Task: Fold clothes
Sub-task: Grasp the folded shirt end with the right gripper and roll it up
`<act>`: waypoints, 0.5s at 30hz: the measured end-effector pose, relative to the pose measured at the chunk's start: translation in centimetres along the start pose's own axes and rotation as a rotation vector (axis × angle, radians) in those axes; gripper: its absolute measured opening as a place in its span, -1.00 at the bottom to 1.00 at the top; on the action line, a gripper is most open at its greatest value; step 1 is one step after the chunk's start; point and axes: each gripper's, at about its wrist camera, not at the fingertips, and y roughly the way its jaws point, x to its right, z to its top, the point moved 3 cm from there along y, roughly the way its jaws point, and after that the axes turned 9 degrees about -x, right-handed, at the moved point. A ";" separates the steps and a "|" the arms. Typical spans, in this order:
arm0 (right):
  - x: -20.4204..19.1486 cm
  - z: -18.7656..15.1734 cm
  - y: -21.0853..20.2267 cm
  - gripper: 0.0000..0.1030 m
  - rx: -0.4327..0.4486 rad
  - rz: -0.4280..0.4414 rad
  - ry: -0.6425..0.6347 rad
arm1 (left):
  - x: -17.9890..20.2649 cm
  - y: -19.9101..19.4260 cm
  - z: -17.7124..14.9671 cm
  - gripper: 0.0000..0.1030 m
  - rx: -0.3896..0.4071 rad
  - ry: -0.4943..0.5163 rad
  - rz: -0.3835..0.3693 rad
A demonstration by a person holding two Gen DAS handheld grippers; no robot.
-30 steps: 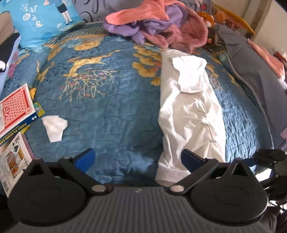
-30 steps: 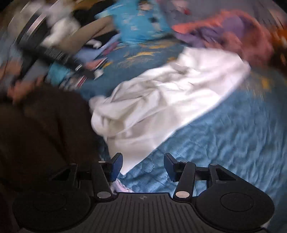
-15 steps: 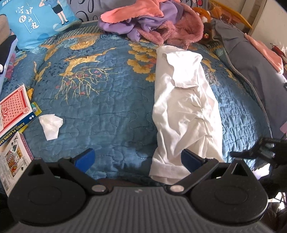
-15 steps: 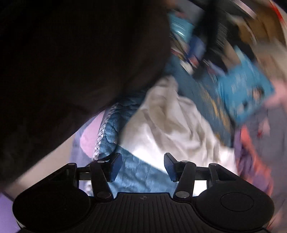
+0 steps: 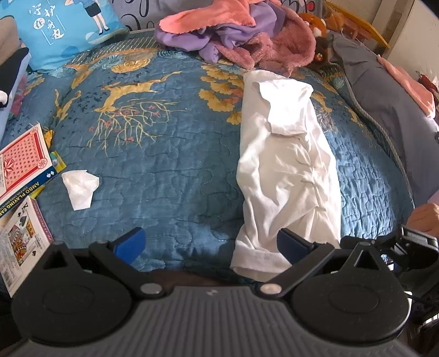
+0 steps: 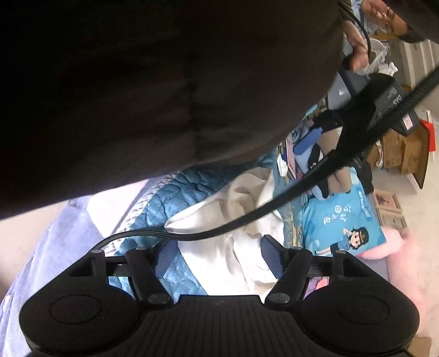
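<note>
The right claw (image 6: 216,255) has just rolled over and widened above the near hem of the long-folded white shirt (image 5: 285,164) on the bed (image 5: 164,164), gripping nothing; the left claw (image 5: 210,244) hovers open, empty; a hem grasp looks next.

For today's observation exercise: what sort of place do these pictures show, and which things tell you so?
Most likely a bedroom: a blue quilt covers a bed, a cartoon pillow lies at its head, and a white garment lies on it.

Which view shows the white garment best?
The left wrist view: the white garment lies full length on the blue quilt. The right wrist view catches only its near end, crossed by a black cable.
</note>
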 end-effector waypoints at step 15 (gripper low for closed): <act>7.7 -1.7 1.4 -0.80 0.013 0.225 0.437 | -0.6 0.1 0.0 0.99 -0.004 -0.012 0.009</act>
